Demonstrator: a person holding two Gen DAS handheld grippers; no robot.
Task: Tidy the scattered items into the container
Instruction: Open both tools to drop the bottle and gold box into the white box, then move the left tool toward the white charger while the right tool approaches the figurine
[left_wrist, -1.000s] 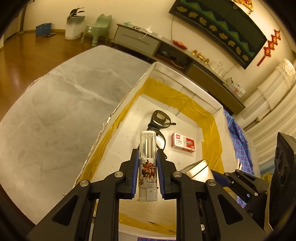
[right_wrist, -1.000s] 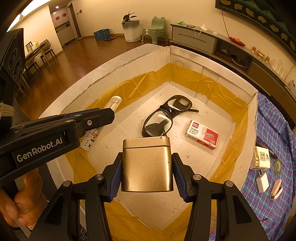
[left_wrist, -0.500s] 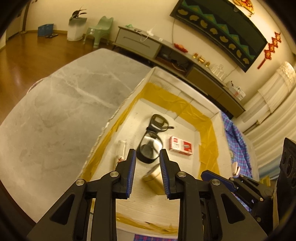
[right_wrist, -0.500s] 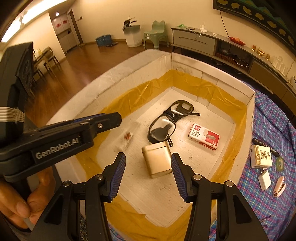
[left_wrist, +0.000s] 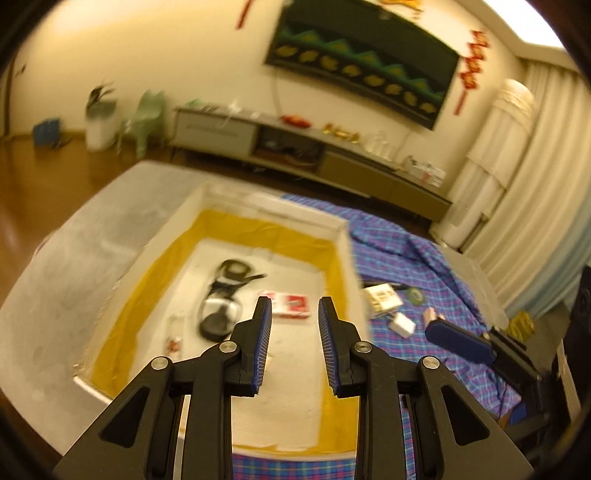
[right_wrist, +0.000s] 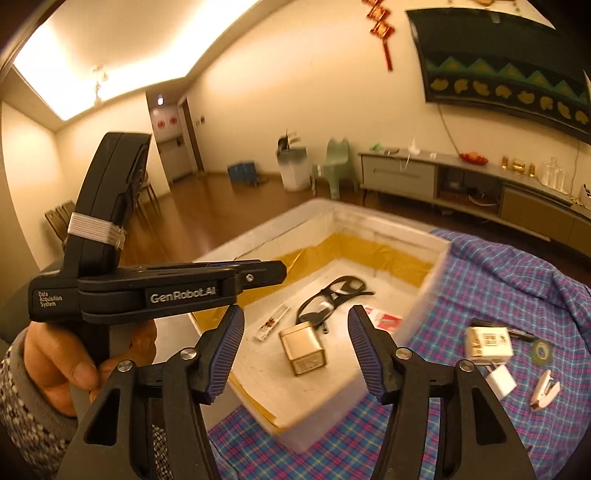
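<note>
The white box with yellow tape lining (left_wrist: 343, 236) (right_wrist: 428, 280) holds safety glasses (left_wrist: 221, 295) (right_wrist: 332, 295), a red-and-white small box (left_wrist: 291, 304) (right_wrist: 384, 317), a small printed tube (left_wrist: 173, 336) (right_wrist: 271, 325) and a gold tin (right_wrist: 303, 347). My left gripper (left_wrist: 295, 347) is open and empty above the box. My right gripper (right_wrist: 295, 354) is open and empty, raised above the box's near corner. On the plaid cloth lie a carton (right_wrist: 487, 341) (left_wrist: 380, 297), a white charger (right_wrist: 500, 382) (left_wrist: 402, 323), a pink stapler (right_wrist: 545, 393), a tape roll (right_wrist: 541, 350) and a black pen (right_wrist: 517, 334).
The box sits on a grey marble table (left_wrist: 74, 266); a blue plaid cloth (right_wrist: 517, 280) covers its right side. The left gripper's body and the hand holding it (right_wrist: 70, 369) fill the left of the right wrist view. A low cabinet (left_wrist: 295, 147) stands by the far wall.
Both grippers let go of their loads, the tube and the gold tin, into the box, then rose and pulled back. The views have swung toward the cloth side and are blurred by motion.
</note>
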